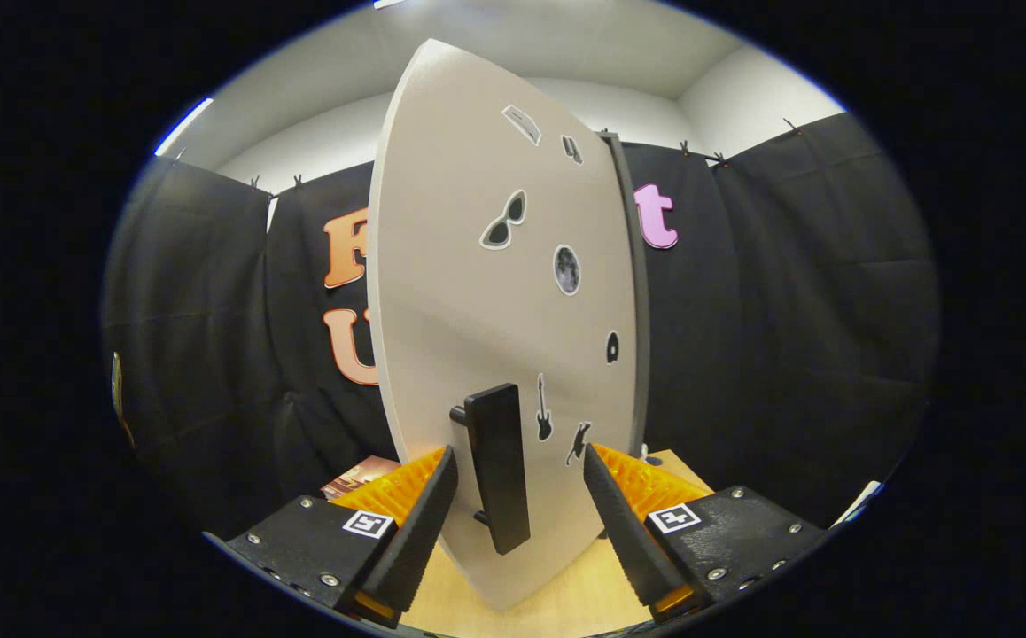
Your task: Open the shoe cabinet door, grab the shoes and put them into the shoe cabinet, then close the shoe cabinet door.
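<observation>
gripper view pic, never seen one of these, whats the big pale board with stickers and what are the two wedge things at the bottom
The camera rides on a hand-held two-finger gripper and looks forward along its fingers; those are the two wedges. A person carries it; there is no robot arm. The pale board is the shoe cabinet door, seen at an angle and dotted with small stickers. The dark bar on it is the door handle, which sits between the open fingers, not squeezed. Underneath is a light wooden surface, and black cloth hangs behind as the booth wall.

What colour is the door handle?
Black bar handle on the beige cabinet door; gripper view.
</observation>
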A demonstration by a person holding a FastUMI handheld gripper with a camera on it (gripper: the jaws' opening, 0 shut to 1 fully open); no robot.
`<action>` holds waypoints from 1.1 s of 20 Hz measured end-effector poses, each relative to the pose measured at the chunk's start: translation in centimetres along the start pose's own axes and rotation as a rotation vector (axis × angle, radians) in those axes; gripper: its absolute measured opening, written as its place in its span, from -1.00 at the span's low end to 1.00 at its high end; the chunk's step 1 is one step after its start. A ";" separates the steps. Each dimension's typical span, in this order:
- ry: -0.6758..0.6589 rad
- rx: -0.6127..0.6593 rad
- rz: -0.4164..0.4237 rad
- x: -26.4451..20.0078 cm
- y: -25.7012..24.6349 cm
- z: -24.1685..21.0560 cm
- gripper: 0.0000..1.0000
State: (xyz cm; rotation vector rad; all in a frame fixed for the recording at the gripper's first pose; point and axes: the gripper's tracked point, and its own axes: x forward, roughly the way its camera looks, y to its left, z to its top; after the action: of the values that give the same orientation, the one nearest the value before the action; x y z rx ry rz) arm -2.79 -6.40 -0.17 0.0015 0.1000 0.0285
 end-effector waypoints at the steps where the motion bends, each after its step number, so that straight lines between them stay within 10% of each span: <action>1: 0.001 -0.003 0.013 1.0 0.9 0.1 0.79; 22: 0.021 -0.012 0.136 14.5 8.8 0.8 0.78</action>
State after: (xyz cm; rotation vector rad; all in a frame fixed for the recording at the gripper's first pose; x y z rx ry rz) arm 11.47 2.84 -0.76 -0.0040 0.1207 0.1651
